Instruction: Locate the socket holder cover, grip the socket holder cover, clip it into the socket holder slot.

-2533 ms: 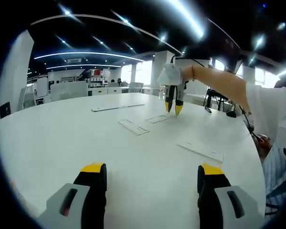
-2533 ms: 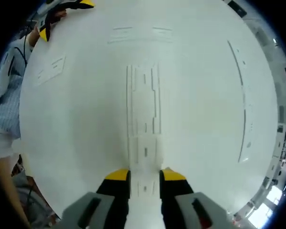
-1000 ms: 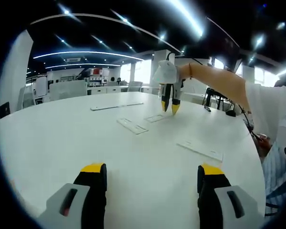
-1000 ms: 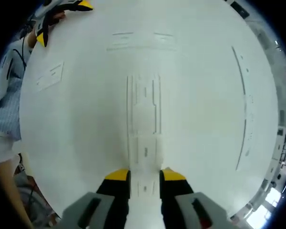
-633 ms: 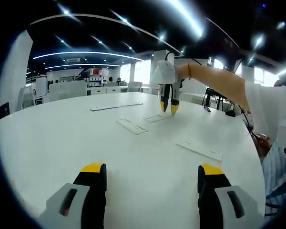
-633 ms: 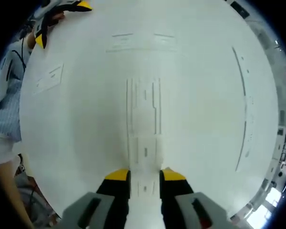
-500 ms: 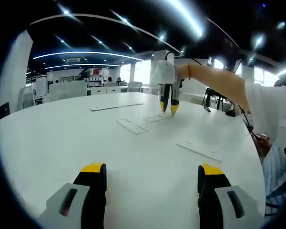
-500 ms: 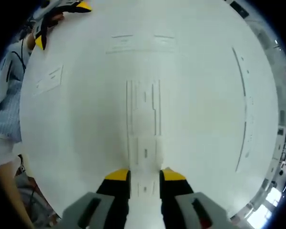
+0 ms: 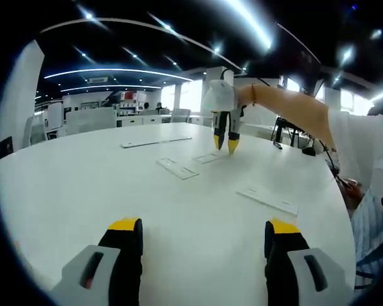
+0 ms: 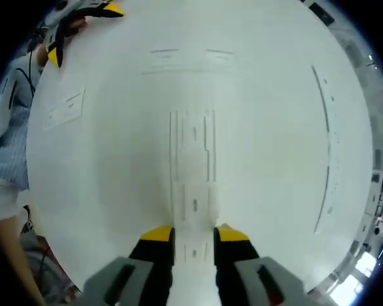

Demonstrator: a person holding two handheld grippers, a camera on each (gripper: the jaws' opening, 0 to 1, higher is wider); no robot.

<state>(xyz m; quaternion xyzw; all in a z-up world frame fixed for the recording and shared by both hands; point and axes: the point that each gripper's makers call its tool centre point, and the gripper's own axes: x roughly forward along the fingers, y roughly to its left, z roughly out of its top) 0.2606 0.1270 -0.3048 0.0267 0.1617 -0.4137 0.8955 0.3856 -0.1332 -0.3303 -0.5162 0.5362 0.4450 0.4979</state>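
In the right gripper view, my right gripper [image 10: 194, 234] is shut on a small white socket holder cover [image 10: 194, 213] that sticks out between the yellow tips. Just beyond it a white socket holder [image 10: 193, 146] with long slots lies flat on the white table [image 10: 115, 191]. In the left gripper view, the right gripper [image 9: 226, 143] points down over that holder [image 9: 210, 157], held by a person's arm [image 9: 293, 111]. My left gripper [image 9: 204, 226] hovers open over bare table near the front edge. The left gripper [image 10: 83, 29] also appears at the right gripper view's top left.
Several flat white plastic pieces lie on the round table: one plate [image 9: 177, 168] left of the holder, another plate [image 9: 268, 201] to the right, and a long strip [image 9: 156, 143] at the back. The person's striped sleeve [image 9: 370, 223] is at the table's right edge. Office desks stand behind.
The right gripper has drifted a little left over the holder, and the holder now sits closer to its jaws in the right gripper view. The left gripper has stayed put.
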